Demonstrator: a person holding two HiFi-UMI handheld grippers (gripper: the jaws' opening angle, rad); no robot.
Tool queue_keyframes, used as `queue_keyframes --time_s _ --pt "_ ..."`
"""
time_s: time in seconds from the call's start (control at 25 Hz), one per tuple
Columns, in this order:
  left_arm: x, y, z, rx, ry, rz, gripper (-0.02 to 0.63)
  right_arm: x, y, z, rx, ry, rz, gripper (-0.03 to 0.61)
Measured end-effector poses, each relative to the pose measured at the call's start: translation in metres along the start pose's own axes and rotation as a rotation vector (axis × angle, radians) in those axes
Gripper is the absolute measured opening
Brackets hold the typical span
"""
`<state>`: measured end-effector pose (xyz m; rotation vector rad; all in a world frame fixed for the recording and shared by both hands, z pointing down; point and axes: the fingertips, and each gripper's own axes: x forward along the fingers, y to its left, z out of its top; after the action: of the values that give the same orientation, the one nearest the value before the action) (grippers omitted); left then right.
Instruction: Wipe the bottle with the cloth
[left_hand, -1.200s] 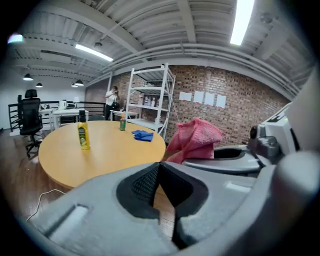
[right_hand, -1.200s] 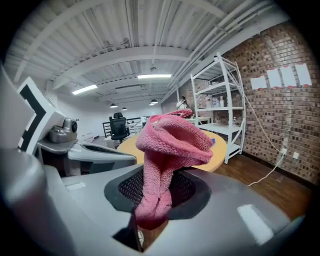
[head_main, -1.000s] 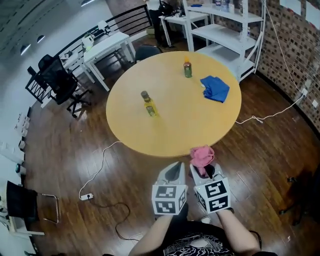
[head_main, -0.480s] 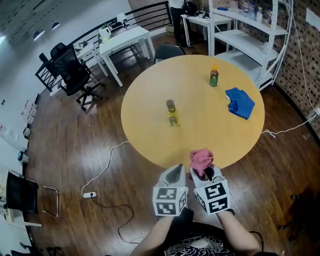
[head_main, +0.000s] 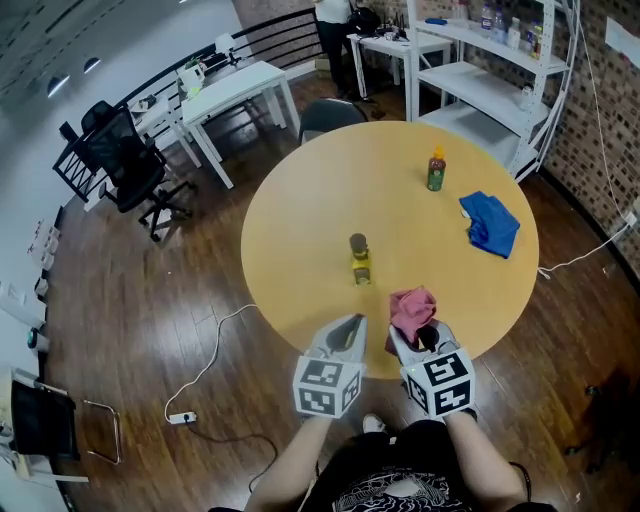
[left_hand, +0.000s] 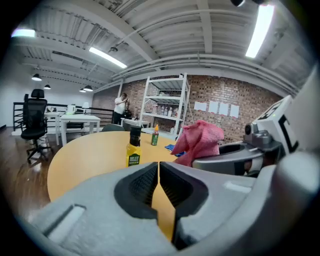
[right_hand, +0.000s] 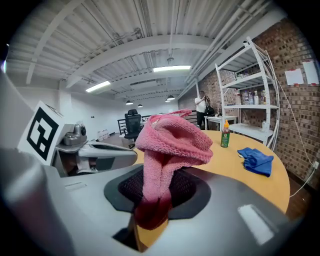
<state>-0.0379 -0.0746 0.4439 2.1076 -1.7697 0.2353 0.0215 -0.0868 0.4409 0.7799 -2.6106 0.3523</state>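
1. You are on the reach-in step, and no wiping has begun. The pink cloth (head_main: 412, 308) is not touching the bottle (head_main: 360, 262) yet.
2. The bottle stands upright on the round worktop (head_main: 290, 220), near the middle of the head view. It is just above your left gripper (head_main: 348, 330).
3. The jaws of your right gripper (head_main: 415, 338) are clamped on the pink cloth. The cloth sticks up out of them in a soft bunch.
4. The left jaws are together, with nothing in them.
5. Both grippers sit side by side at the lower middle of the head view, over the near edge of the worktop. They point forward and a little down, and your arms come in from the bottom edge.
6. I think the next move is to open the left jaws and hold the bottle steady. Then bring the cloth to its side. Go gently, because a tall thin bottle may tip.
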Motion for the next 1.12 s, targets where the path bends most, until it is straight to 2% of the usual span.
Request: queue_keyframes --time_s 0.2,0.32,0.6,0.76,0.92,1.12 --pt "0.026 0.034 0.024 0.083 -0.048 -0.094 0.006 0.017 -0.015 0.005 0.009 0.018 0.004 0.104" --pt "0.042 0.049 0.034 0.098 -0.051 -0.167 0.028 0.031 -0.022 0.014 0.007 0.024 0.009 0.104" --pt "0.08 0.07 0.046 0.16 -0.034 -0.306 0.152 0.061 -0.039 0.037 -0.033 0.037 0.058 0.104" --pt "0.099 0.069 0.044 0.231 -0.01 -0.4 0.184 0.076 -0.049 0.052 -0.038 0.037 0.134 0.104" --pt "0.114 0.071 0.047 0.305 0.016 -0.419 0.186 0.093 -0.055 0.07 -0.004 0.036 0.247 0.104" --pt "0.122 0.061 0.053 0.372 0.035 -0.484 0.186 0.11 -0.052 0.09 0.062 0.04 0.388 0.104"
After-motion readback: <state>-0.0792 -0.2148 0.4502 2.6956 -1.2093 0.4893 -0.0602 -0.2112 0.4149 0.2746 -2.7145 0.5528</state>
